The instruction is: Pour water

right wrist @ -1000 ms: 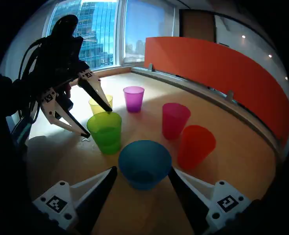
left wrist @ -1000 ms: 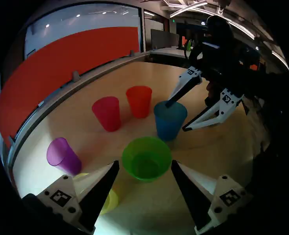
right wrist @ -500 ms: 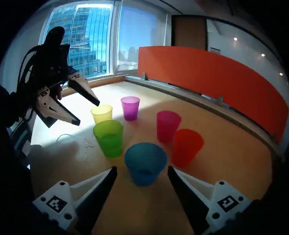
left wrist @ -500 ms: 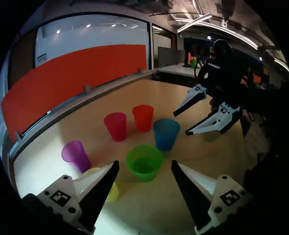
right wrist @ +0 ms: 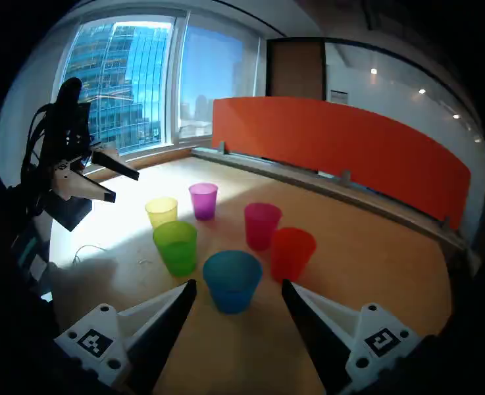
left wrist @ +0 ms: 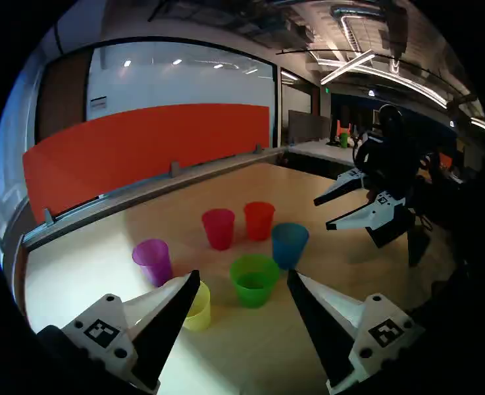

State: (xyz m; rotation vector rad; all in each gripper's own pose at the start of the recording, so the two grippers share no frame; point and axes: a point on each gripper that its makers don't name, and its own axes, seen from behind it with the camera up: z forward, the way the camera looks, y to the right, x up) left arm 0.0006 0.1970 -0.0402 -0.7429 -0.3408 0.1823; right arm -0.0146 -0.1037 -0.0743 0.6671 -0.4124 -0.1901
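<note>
Several plastic cups stand upright in a cluster on the wooden table [left wrist: 347, 263]. In the left gripper view the green cup [left wrist: 254, 280] is nearest, with the yellow cup [left wrist: 199, 308] beside my left finger, then purple [left wrist: 153, 261], pink [left wrist: 218, 228], orange [left wrist: 259, 220] and blue [left wrist: 289, 244]. My left gripper [left wrist: 241, 282] is open and holds nothing. In the right gripper view the blue cup [right wrist: 232, 280] is closest, just ahead of my open, empty right gripper [right wrist: 238, 290], with the green cup [right wrist: 175, 247] to its left. The right gripper [left wrist: 333, 208] also appears across the table in the left gripper view, open.
A long orange panel [right wrist: 347, 148] runs along the table's far edge, above a grey rail [left wrist: 150, 187]. Large windows [right wrist: 137, 85] stand behind the left gripper [right wrist: 114, 184], which a person holds. A thin cable [right wrist: 87, 253] lies on the table near that person.
Both grippers have pulled back and up from the cups, which now look smaller and farther off. Their fingers no longer reach around the green and blue cups. The cups have not moved.
</note>
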